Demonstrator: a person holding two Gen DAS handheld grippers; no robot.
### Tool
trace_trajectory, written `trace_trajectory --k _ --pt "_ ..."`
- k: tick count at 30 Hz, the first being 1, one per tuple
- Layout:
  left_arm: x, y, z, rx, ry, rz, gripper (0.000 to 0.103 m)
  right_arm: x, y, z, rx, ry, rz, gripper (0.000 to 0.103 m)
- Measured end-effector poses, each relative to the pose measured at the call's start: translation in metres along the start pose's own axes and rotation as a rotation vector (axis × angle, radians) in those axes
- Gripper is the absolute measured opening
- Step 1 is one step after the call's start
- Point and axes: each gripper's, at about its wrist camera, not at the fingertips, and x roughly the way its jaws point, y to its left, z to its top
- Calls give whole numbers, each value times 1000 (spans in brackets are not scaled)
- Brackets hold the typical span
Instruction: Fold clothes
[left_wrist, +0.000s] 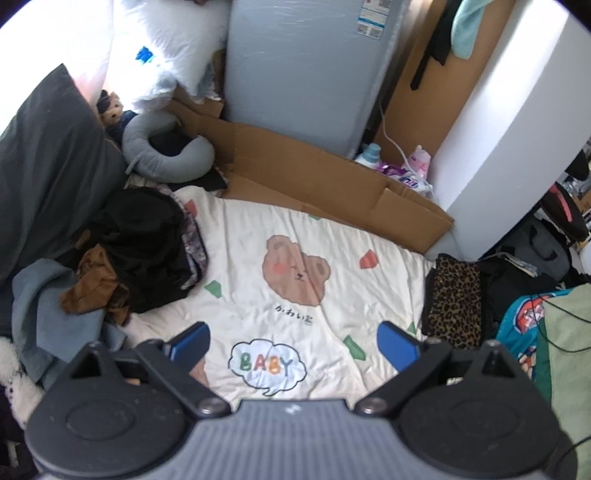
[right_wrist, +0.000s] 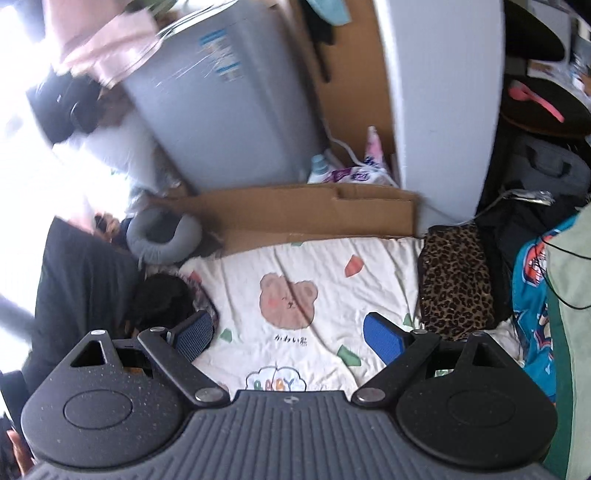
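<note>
A heap of unfolded clothes (left_wrist: 140, 254), mostly black with a brown garment (left_wrist: 96, 284) and a grey-blue one (left_wrist: 48, 317), lies on the left of a cream bear-print bed cover (left_wrist: 332, 258). A folded leopard-print garment (left_wrist: 456, 299) rests at the cover's right edge. My left gripper (left_wrist: 293, 345) hovers open above the cover, near its "BABY" print, holding nothing. My right gripper (right_wrist: 290, 334) is also open and holding nothing, above the same cover (right_wrist: 369, 258), between the black heap (right_wrist: 162, 299) and the leopard garment (right_wrist: 456, 280).
Flattened cardboard (left_wrist: 314, 173) borders the far side of the cover, with a tall grey appliance (left_wrist: 295, 74) behind it. A grey neck pillow (left_wrist: 166, 147) and dark cushion (left_wrist: 48, 166) sit at the left. A white wall corner (left_wrist: 498, 129) and a teal printed cloth (left_wrist: 524, 325) stand at the right.
</note>
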Motion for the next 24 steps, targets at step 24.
trace_trajectory --k 24 --pt "0 28 -52 -41 -7 86 98 71 13 -101 -140 85 -124 93"
